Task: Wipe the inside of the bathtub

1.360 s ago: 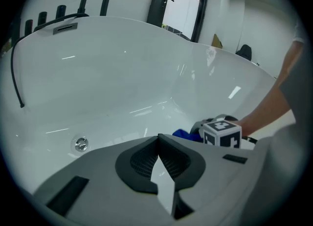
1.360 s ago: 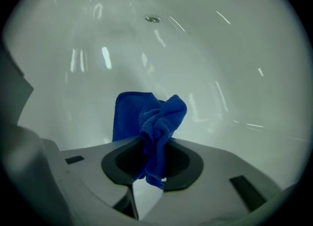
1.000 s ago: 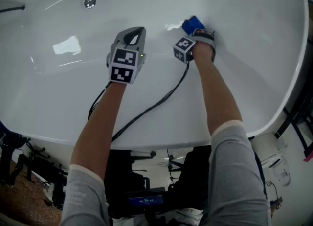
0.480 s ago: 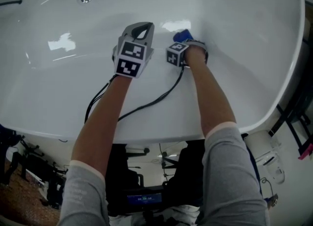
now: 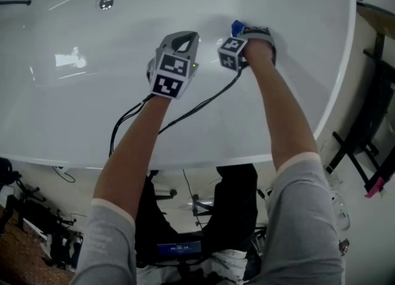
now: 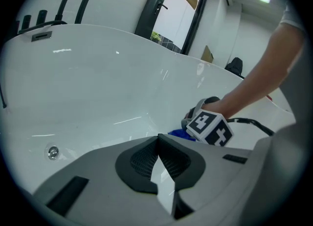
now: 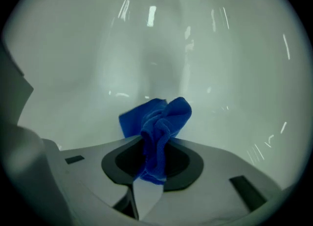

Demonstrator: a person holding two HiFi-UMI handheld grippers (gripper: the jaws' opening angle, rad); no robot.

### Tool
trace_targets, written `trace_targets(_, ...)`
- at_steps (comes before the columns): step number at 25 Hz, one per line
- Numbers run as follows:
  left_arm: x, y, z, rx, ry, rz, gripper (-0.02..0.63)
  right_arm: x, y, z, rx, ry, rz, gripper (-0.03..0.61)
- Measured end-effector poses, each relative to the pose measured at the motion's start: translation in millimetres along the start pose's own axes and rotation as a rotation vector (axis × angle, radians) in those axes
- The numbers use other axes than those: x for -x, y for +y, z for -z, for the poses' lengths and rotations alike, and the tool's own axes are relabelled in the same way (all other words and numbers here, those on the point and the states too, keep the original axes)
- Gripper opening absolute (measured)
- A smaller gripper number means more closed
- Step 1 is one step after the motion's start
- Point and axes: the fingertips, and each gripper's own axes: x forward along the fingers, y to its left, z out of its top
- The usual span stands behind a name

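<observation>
I look down into a white bathtub [image 5: 296,68] whose inner wall fills the head view. My right gripper [image 7: 155,131] is shut on a bunched blue cloth [image 7: 157,122], and the cloth [image 5: 237,28] presses against the tub's inner surface [image 7: 161,44]. My left gripper [image 5: 183,42] hovers just left of the right one, jaws shut with nothing between them. In the left gripper view the right gripper's marker cube [image 6: 211,127] and a sliver of the blue cloth [image 6: 178,134] show ahead.
A round chrome overflow fitting [image 5: 106,2] sits on the tub wall at upper left, also a fitting [image 6: 52,151] in the left gripper view. Black cables [image 5: 185,112] trail from both grippers over the tub rim. A dark metal stand [image 5: 364,136] is beside the tub at right.
Both grippers shifted rightward and slightly up in the view over the last second, the blue cloth dragged along the tub wall. The grip on the cloth stayed the same.
</observation>
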Motion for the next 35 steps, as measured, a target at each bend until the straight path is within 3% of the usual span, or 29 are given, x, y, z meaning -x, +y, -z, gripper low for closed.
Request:
trace_targets(3,-5,-4,-7,-0.003,-0.011,0.007,0.0,0,-7,9,0.028,0.026,0.017,0.104)
trace_targets(8,-2,6,-2,-0.017,0.001,-0.002,0.0,-2,47,0,0.115,0.067,-0.018,0.103)
trace_targets(13,11,22,14,0.006,0.029,-0.028,0.0,-3,122,-7,0.092,0.051,-0.197,0.103)
trace_targets(17,14,23,13,0.012,0.029,-0.025,0.0,11,138,0,0.088,0.075,-0.29,0.103)
trace_targets(19,15,21,9,0.014,0.024,-0.02,0.0,18,120,2,0.075,0.06,-0.249,0.103)
trace_targets(24,14,18,-4,0.016,0.008,-0.014,0.0,35,14,28,0.01,0.033,0.012,0.103)
trace_targets(27,13,16,-9,0.012,0.005,-0.012,0.0,40,-16,51,-0.084,0.055,0.009,0.103)
trace_targets(30,10,13,-10,0.009,0.009,-0.006,0.0,41,-3,49,-0.051,0.073,0.014,0.103)
trace_targets(35,9,20,-3,0.006,0.025,-0.006,0.001,26,80,28,0.085,0.079,-0.057,0.101)
